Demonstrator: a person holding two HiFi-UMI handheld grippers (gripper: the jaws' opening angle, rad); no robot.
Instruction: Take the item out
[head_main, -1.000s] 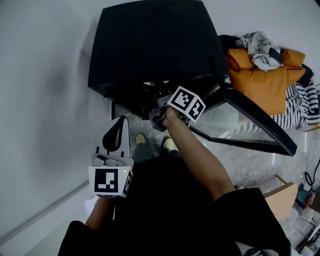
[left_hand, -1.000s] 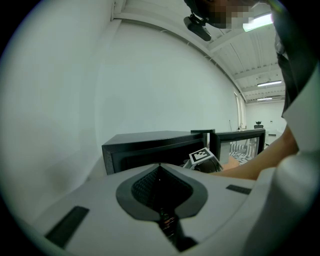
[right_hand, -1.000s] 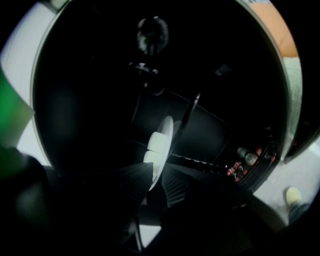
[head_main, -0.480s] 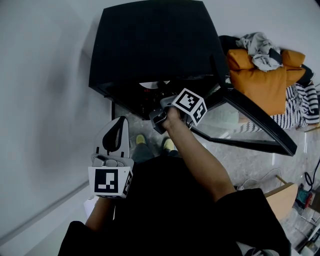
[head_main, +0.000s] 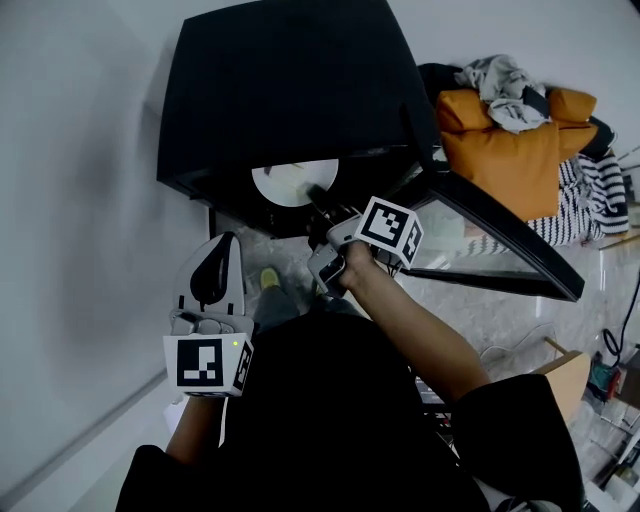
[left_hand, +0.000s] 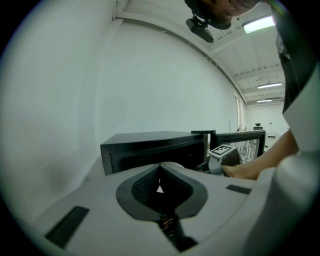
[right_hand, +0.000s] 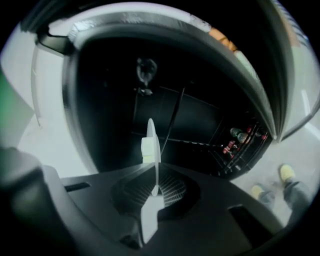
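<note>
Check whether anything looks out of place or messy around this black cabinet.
Nothing spilled or broken. The white plate juts partly out of the black cabinet, pinched at its rim by the right gripper, and the glass door stands wide open. The only untidy spot: clothes heaped on the orange seat beside it.

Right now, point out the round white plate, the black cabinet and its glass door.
round white plate (head_main: 287, 184), head view, flat face
black cabinet (head_main: 285, 90), head view, top panel
glass door (head_main: 468, 246), head view, clear pane

Well right of the right claw (head_main: 316, 196): orange cushion (head_main: 505, 150) topped with crumpled clothes (head_main: 497, 80), striped cloth (head_main: 590, 190) beside. Below the claw, on the floor (head_main: 480, 310): yellow shoes (right_hand: 286, 172), perhaps slippers.
</note>
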